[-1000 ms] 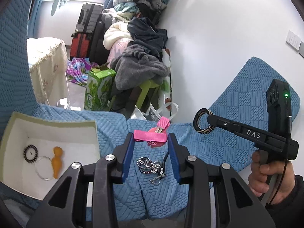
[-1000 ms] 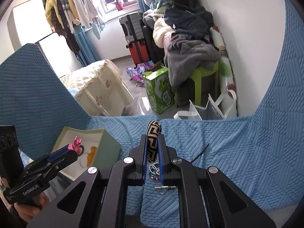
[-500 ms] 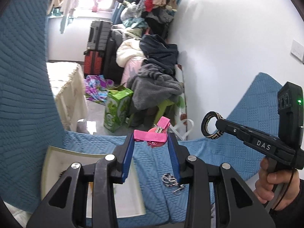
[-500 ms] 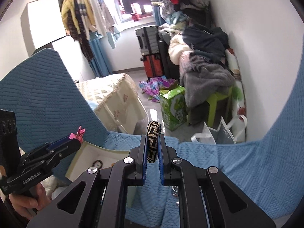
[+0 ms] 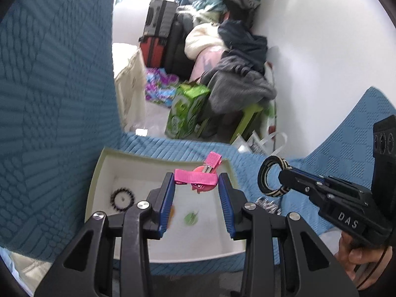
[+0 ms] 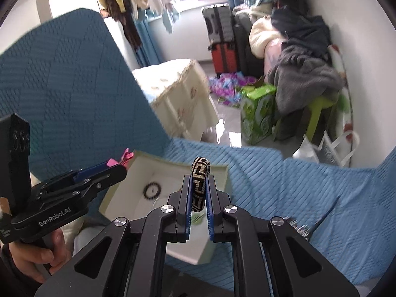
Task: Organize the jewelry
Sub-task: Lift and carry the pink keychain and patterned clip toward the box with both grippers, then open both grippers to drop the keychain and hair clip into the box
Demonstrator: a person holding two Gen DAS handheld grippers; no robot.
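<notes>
The small green thing [image 5: 191, 218] in the white box [image 5: 99, 173] is too blurry to name. The left gripper [image 5: 195, 185] pinches a shiny pink hair clip [image 5: 195, 178]. The right gripper [image 6: 198, 190] squeezes a round woven bracelet [image 6: 199, 185]. Both now hang over the box on the bumpy blue cover [image 5: 49, 99]; a second ago the box sat off to the left.

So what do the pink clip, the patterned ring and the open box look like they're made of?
Pink clip: ribbed ribbon, matte, seemingly over a metal clip visible at its far end. Patterned ring: woven fabric wrap, black and cream, dull. Box: probably cardboard, thin matte off-white walls.
</notes>
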